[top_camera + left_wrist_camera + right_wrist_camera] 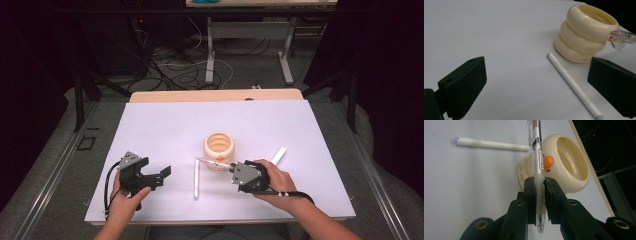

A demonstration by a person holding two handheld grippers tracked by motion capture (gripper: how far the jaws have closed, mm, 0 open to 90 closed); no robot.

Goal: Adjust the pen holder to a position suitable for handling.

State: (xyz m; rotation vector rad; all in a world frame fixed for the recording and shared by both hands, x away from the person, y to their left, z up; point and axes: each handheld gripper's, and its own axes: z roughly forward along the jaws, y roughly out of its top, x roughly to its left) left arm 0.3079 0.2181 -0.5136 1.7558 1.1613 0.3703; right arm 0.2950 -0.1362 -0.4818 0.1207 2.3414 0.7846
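Jaws of right gripper (539,185) are clamping a clear pen (537,157) beside the cream ringed holder (566,162); left gripper (159,176) is hovering wide apart, empty, over the worktop (165,125).

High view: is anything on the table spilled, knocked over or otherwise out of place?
Nothing stands out. The cream pen holder is upright, two white pens lie flat on the table, and the right claw grips a clear pen.
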